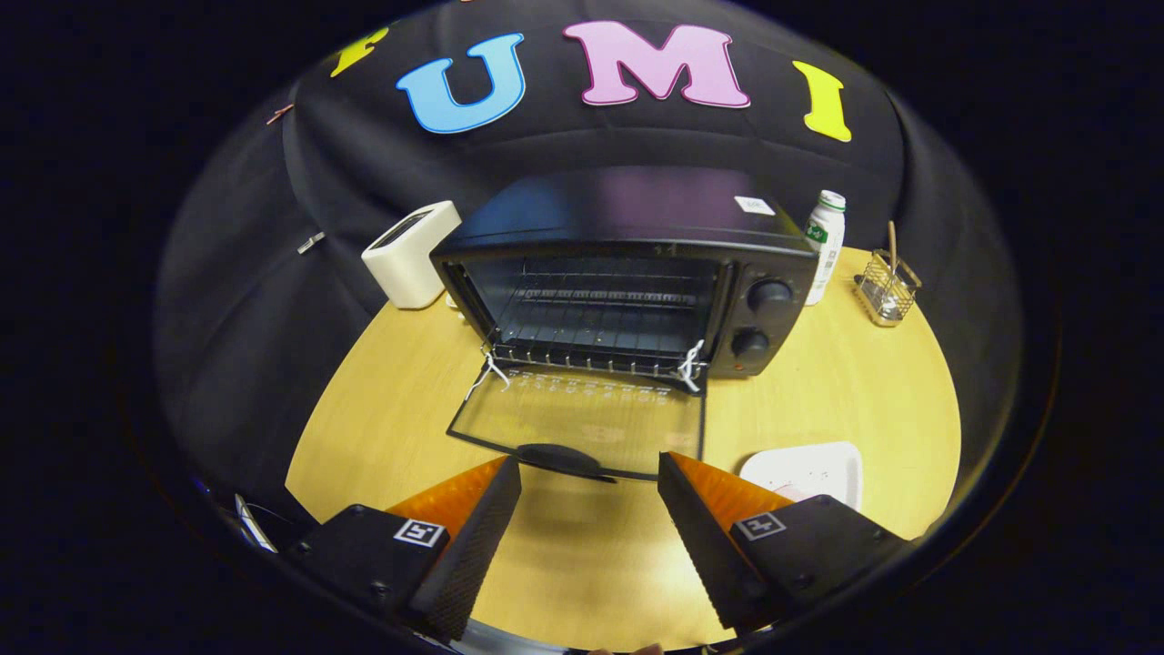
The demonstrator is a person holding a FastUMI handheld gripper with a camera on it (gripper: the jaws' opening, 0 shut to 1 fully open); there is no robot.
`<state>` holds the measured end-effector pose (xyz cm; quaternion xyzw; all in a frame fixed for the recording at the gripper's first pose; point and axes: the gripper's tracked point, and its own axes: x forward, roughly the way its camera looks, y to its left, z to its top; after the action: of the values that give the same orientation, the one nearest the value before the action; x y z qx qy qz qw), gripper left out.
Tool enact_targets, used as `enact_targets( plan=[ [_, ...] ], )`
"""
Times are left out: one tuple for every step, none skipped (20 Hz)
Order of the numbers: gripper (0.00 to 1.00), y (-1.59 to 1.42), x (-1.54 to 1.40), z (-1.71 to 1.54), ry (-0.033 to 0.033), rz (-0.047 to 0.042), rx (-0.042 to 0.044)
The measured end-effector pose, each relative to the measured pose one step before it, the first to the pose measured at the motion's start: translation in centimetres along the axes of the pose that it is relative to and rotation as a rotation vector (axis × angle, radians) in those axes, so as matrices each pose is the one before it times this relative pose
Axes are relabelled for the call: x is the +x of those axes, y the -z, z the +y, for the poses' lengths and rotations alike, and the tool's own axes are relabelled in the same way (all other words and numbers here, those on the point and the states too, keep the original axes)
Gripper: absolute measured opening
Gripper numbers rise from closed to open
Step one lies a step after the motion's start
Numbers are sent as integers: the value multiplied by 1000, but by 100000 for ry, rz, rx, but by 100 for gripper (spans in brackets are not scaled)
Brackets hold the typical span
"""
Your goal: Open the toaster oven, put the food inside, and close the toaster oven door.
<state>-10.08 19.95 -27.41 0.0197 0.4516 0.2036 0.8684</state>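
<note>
Now gripper (589, 473) agape, seemingly empty, before open toaster oven (627, 273).

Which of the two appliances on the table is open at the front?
The black toaster oven: its glass door lies folded down just ahead of the open gripper. The white toaster beside it has no door.

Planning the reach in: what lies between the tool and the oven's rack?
In the gripper view, the open tool faces the lowered glass door, handle nearest; beyond it, the oven rack.
</note>
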Motion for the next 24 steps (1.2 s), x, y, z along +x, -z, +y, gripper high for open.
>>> enact_targets(
  plan=[
    [99, -217, -650, -1361, -88, 978, -1038],
    [99, 182, -482, -1256, -195, 2220, -178],
    [99, 388, -440, -1318, -216, 3037, -106],
    [100, 513, -364, -1417, 16, 3175, -264],
    [99, 657, -199, -1487, 30, 3281, -716],
    [100, 643, -169, -1556, 657, 2962, -557],
    [100, 822, -37, -1742, 967, 3186, -785],
    [99, 470, -558, -2141, 1132, 3104, -641],
    [100, 1050, 174, -1972, 1214, 3319, -48],
    [100, 1026, 306, -1627, 585, 3825, 1521],
    [100, 753, 396, -1447, 164, 3008, 3421],
    [100, 749, 583, -1393, 241, 3212, 3957],
    [100, 960, 1231, -952, -51, 2947, 3708],
    [100, 270, 729, -1348, 727, 2249, 3006],
    [99, 264, 722, -1181, 759, 2345, 1502],
    [99, 101, 884, -1057, 1031, 1575, 1015],
    [100, 255, 816, -704, 91, 2524, 1424],
    [100, 104, 823, -270, -813, 2109, 2086],
    [100, 94, 851, -353, -845, 2086, 2103],
    [99, -10, 789, -124, -336, 1878, 1627],
    [88, -20, 664, -505, 389, 1506, 654],
    [83, 25, 630, -356, 401, 1432, -211],
    [81, 64, 677, -182, 80, 1148, -126],
    [64, 240, 294, -25, -455, 1967, 600]
  ],
)
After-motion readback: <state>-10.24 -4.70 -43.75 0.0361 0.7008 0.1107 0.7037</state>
